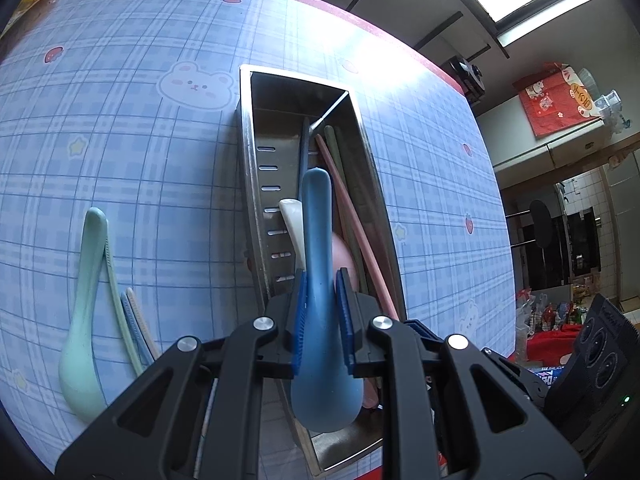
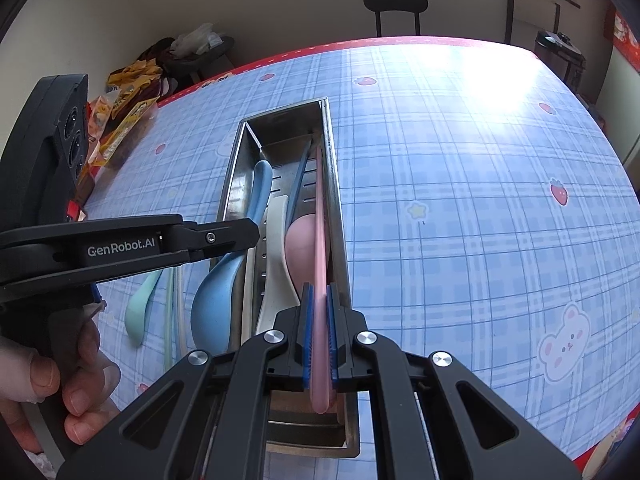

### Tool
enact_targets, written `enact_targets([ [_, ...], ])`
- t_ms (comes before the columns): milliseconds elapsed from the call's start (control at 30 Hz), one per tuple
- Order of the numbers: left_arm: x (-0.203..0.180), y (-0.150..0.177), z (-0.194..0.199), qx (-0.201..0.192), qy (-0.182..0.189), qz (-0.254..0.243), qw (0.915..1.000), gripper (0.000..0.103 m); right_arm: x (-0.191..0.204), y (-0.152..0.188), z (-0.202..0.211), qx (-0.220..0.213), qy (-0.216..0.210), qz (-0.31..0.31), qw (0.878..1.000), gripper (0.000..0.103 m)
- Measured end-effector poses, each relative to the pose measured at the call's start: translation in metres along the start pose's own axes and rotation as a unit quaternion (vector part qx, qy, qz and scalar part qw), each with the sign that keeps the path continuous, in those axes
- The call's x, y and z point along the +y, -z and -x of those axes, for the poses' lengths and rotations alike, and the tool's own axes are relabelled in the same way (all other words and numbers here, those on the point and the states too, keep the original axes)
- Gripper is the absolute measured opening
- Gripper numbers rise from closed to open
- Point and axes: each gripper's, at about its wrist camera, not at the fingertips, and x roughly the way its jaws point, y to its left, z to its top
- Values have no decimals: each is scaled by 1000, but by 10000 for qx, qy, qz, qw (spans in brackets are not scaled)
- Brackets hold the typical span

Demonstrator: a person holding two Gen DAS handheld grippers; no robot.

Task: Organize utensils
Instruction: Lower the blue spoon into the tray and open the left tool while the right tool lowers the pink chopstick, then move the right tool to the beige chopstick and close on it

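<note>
The jaws of the left gripper (image 1: 322, 316) clamp a blue spoon (image 1: 320, 280) over the steel tray (image 1: 250, 152), and the right gripper (image 2: 318, 334) pinches a pink chopstick (image 2: 319, 240) inside it, beside a white spoon (image 2: 276, 248), pink spoon (image 2: 302, 240) and dark chopstick (image 2: 302, 168), while a mint spoon (image 1: 84, 300) lies on the desk (image 1: 120, 120).

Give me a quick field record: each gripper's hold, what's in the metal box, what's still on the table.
left gripper: shut on blue spoon, over the box
right gripper: shut on pink chopstick, along the box's right side
metal box: holds white spoon, pink spoon, more chopsticks
table: mint spoon and loose chopsticks left of box
</note>
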Motion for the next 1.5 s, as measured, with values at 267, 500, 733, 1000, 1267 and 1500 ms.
enact_targets([
  [267,-9,-11,19,-229,81,-236,9994,21,-2,-3,13,-59,-93,-118,9999,8],
  [500,-8,-12,69,-751,-187,-832,9935,25,-4,4,44,-365,-68,-204,9991,8],
  [733,30,15,116,-1081,-564,-1151,9858,25,9,25,61,-535,-180,-86,9984,8],
  [1000,79,69,150,-1255,-687,-1002,9846,25,24,54,61,-421,-277,152,9986,8],
  [1267,99,113,152,-1150,-682,-901,9869,25,39,77,55,-304,-277,339,9986,8],
  [1500,113,143,144,-955,-619,-745,9907,25,59,98,43,-137,-357,584,9976,8],
])
